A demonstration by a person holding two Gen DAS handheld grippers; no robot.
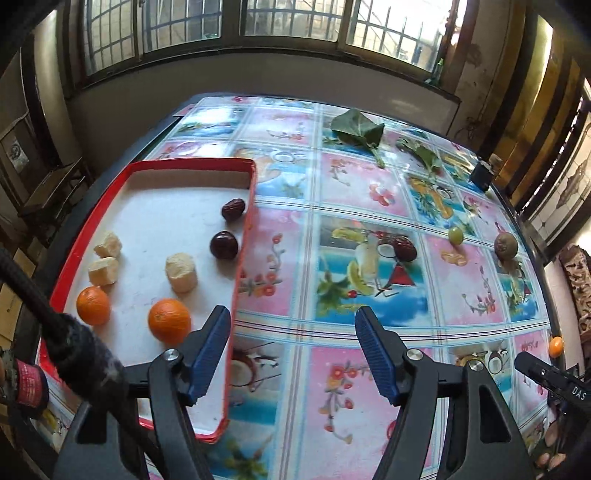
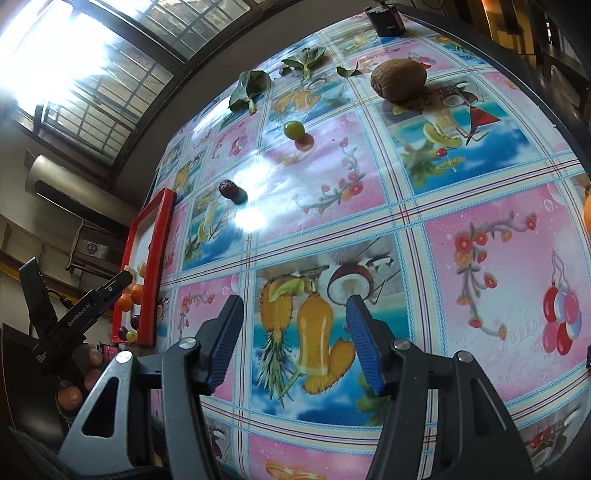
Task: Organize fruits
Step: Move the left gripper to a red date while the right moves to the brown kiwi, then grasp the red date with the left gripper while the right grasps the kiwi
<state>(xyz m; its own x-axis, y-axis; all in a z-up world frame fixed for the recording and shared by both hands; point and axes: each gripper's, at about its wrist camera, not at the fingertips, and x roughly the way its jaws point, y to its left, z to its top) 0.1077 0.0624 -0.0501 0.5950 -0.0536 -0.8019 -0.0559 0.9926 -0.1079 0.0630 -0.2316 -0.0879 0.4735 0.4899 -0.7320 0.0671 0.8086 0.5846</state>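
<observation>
Red-rimmed tray (image 1: pixel 242 236) collects the sorted fruit; left gripper (image 1: pixel 291 354) and right gripper (image 2: pixel 293 343) hover spread and empty, free for the date (image 2: pixel 227 188) outside

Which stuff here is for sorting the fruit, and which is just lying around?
For the job:
red tray
oranges
red dates
loose date
green grape
kiwi

Just lying about:
green leaves
small dark box
patterned tablecloth
</observation>
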